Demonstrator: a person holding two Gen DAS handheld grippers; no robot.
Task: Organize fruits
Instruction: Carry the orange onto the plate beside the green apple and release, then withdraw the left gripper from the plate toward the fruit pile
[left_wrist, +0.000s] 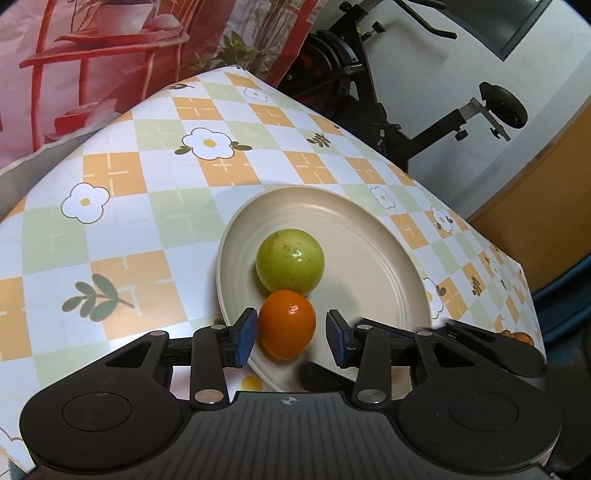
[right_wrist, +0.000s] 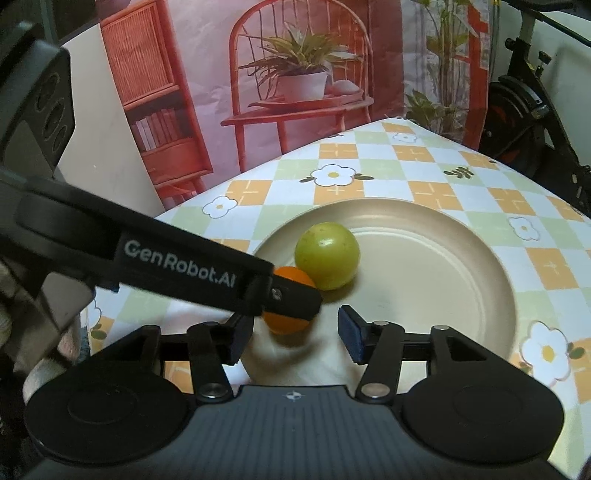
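Fruits sit together on a round cream plate (left_wrist: 369, 236) that rests on the counter (left_wrist: 129, 192), which wears a checked cloth of orange, pale green and white squares with white flowers. One round green fruit (left_wrist: 290, 260) with a glossy, lightly speckled skin lies on the plate's flat, left of its middle. Touching it on the near side is a small round orange citrus fruit (left_wrist: 287, 324), close to the plate's near rim.

Seen from the left wrist, the left gripper (left_wrist: 291, 332) has its fingers spread around the orange fruit: the left blue pad (left_wrist: 246, 336) is touching or almost touching the fruit's side, while the right pad stands clear of it with a gap, so nothing is pinched.

From the right wrist, the right gripper (right_wrist: 295, 334) hovers over the plate's near rim with its fingers apart and nothing between the pads; the orange fruit lies just beyond its left finger. One black finger of the left gripper, lettered "GenRobot.AI", crosses in front of the orange fruit there.

Behind the counter hangs a printed backdrop (right_wrist: 295, 74) of red chairs and potted plants, and beside it stands a black exercise bike (left_wrist: 369, 74).
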